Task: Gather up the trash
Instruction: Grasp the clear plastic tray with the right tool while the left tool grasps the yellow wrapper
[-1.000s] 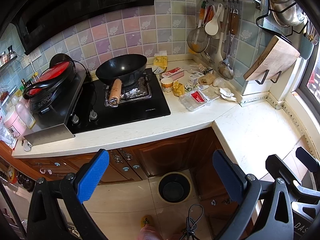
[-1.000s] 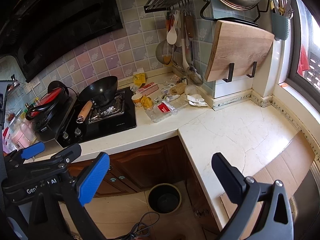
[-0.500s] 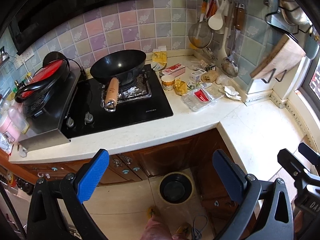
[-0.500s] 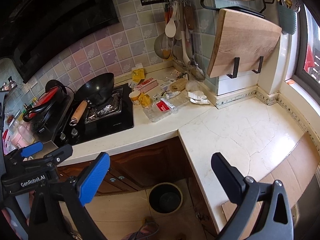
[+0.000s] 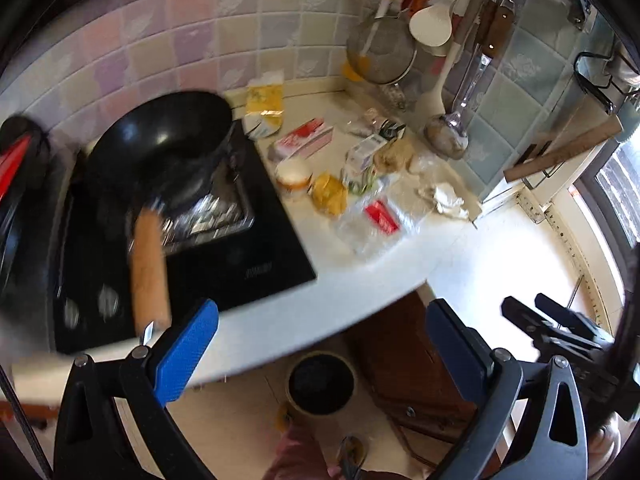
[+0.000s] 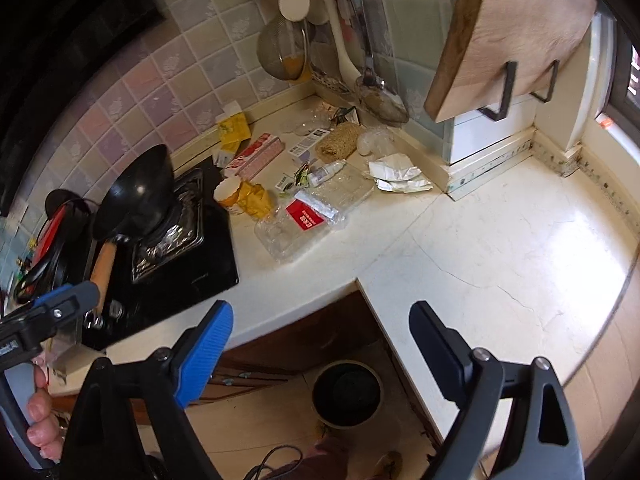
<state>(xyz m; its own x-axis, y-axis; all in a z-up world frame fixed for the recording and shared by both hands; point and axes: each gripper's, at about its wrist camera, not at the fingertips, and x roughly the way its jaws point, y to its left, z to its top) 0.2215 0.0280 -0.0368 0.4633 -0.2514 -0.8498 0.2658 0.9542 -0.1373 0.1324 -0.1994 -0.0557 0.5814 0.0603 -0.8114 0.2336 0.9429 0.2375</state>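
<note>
Trash lies in the counter's back corner: a clear plastic tray with a red label (image 6: pixel 306 216) (image 5: pixel 382 216), a crumpled yellow wrapper (image 6: pixel 254 198) (image 5: pixel 329 197), a paper cup (image 6: pixel 226 192) (image 5: pixel 294 172), a pink box (image 6: pixel 256 156) (image 5: pixel 304 142), a yellow carton (image 6: pixel 233 130) (image 5: pixel 264 106) and crumpled white paper (image 6: pixel 396 174) (image 5: pixel 442 200). A dark bin (image 6: pixel 346 392) (image 5: pixel 321 382) stands on the floor below. My left gripper (image 5: pixel 320 340) and right gripper (image 6: pixel 320 340) are both open and empty, above the counter's front edge.
A black wok with a wooden handle (image 5: pixel 160 148) (image 6: pixel 138 192) sits on the black hob (image 5: pixel 224 256). Utensils (image 6: pixel 340 40) and a wooden cutting board (image 6: pixel 508 32) hang on the wall. The white counter (image 6: pixel 500 256) runs right toward a window.
Both grippers have moved forward and down toward the counter corner; the trash now looks larger and closer. Both stay open.
</note>
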